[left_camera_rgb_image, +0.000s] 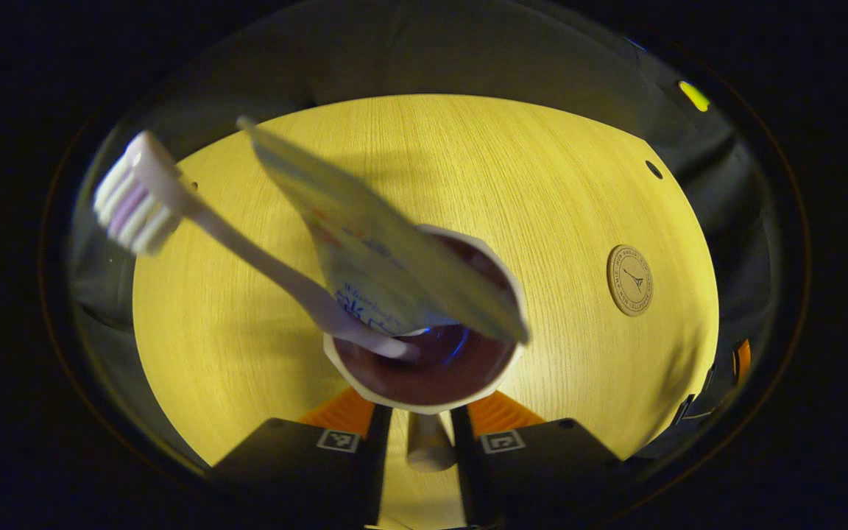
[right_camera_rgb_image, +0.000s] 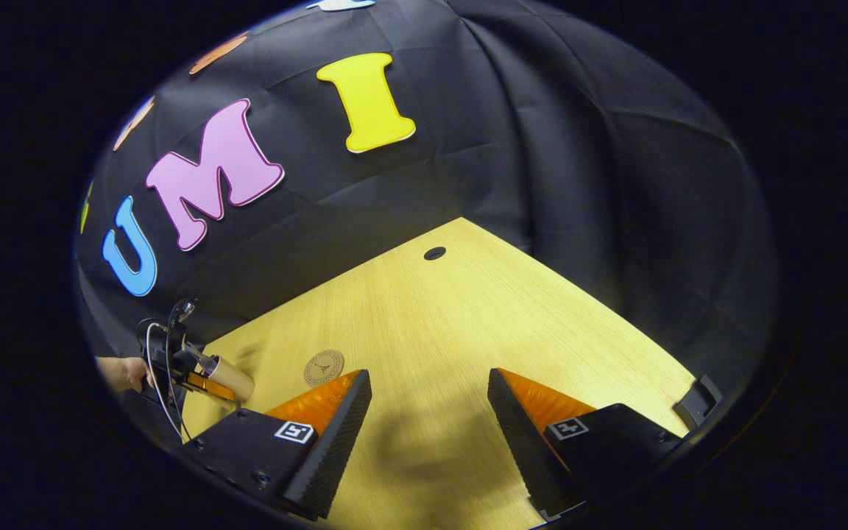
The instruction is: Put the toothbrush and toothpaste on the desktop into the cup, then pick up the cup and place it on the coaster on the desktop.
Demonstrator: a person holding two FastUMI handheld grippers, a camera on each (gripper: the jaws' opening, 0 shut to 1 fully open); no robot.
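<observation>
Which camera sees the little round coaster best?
The left gripper view: the coaster lies in plain sight on the desktop, right of the cup. The right gripper view shows the coaster too, smaller and lower, just behind that gripper's finger.

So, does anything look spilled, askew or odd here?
Nothing stands out: the white toothbrush and toothpaste tube lean inside the white cup, the left gripper holds its handle, and the round coaster sits bare.
</observation>
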